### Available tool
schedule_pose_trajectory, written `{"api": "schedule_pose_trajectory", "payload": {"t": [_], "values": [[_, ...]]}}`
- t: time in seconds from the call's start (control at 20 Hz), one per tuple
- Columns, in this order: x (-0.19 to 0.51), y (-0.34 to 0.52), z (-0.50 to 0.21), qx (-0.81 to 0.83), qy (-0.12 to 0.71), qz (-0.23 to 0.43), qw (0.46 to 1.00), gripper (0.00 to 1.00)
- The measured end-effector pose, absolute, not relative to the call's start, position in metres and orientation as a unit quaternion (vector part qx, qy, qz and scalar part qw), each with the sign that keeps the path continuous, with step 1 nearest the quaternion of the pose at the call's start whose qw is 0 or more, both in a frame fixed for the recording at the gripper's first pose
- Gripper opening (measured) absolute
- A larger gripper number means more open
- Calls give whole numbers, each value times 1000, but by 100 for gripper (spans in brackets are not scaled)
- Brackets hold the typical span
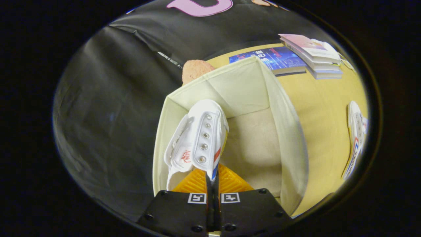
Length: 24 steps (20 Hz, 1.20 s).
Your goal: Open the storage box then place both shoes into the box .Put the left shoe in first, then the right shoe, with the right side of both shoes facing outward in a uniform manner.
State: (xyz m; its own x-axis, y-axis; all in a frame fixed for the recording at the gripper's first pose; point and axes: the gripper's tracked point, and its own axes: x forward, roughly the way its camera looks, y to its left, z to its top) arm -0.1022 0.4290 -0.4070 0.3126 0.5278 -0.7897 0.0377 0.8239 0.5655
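The tongs point(213, 179) pinch the eyelet edge of a light, floppy canvas shoe point(197, 138) over the open storage box point(286, 131), while shoe 2 point(356, 138) lies at 3 o'clock on the table point(322, 108).

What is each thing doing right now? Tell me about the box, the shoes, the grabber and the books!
Storage box: open, standing upright.
Held shoe: pinched by the gripper, hanging over the box's inside.
Other shoe: lying on the table, outside the box.
Gripper: shut on the held shoe.
Books: closed, stacked.
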Motion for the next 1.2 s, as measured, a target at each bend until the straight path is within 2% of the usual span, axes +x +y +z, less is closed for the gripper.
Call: {"api": "schedule_pose_trajectory", "payload": {"t": [0.4,0.45,0.55,0.85,1.2], "values": [[-112,429,-427,205,579,142,776,3],[-111,434,-425,217,578,154,771,18],[-108,429,-423,231,579,159,766,30],[-101,418,-388,316,558,180,746,39],[-49,337,-331,393,471,161,773,39]]}}
